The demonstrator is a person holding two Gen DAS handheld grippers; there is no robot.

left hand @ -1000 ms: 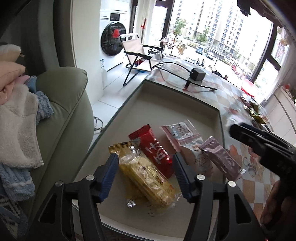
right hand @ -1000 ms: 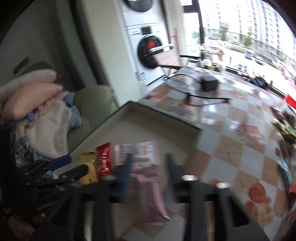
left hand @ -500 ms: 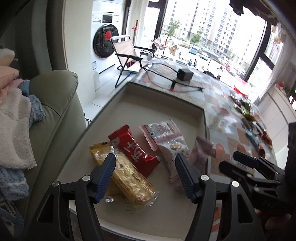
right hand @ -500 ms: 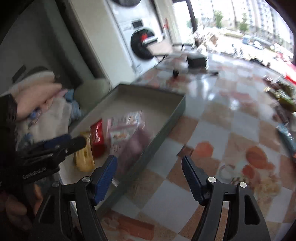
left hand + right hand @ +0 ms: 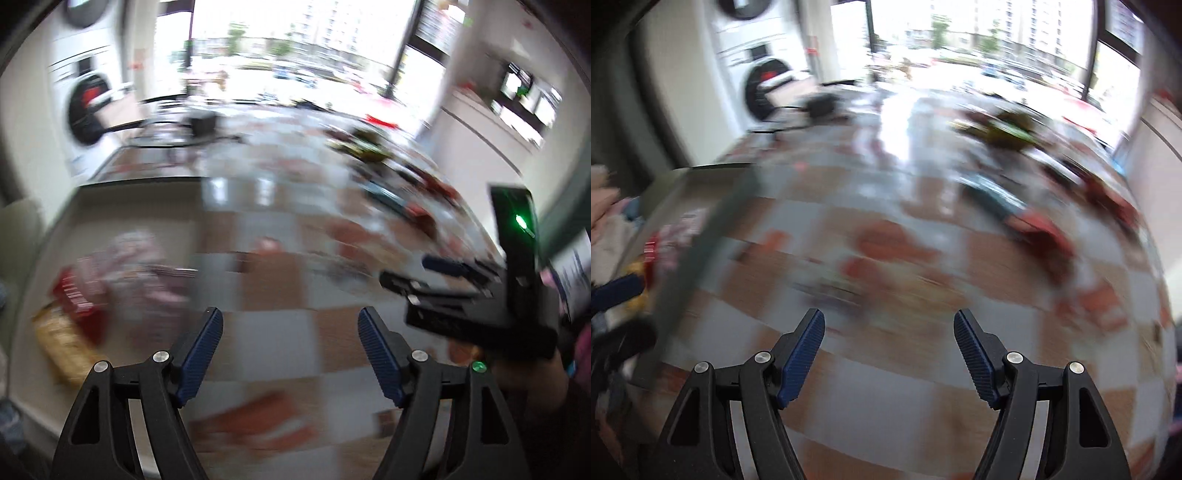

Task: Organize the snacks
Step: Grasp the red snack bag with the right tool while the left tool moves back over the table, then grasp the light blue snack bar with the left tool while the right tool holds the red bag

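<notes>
Well left of fingers (image 5: 212, 334): snacks (image 5: 88, 291)

We see the table (image 5: 894, 373) tiled in an orange and pale grey-white checker, with red-orange motifs on some squares. At the left of the left wrist view the tray (image 5: 122, 199) is beige inside with a dark green rim, and it holds a red packet (image 5: 75, 295), a yellow packet (image 5: 61, 343) and a pink and white packet (image 5: 144, 258). Both grippers are black with ribbed blue pads (image 5: 201, 347). The washing machine (image 5: 753, 70) in the upper left is white with a black door.
</notes>
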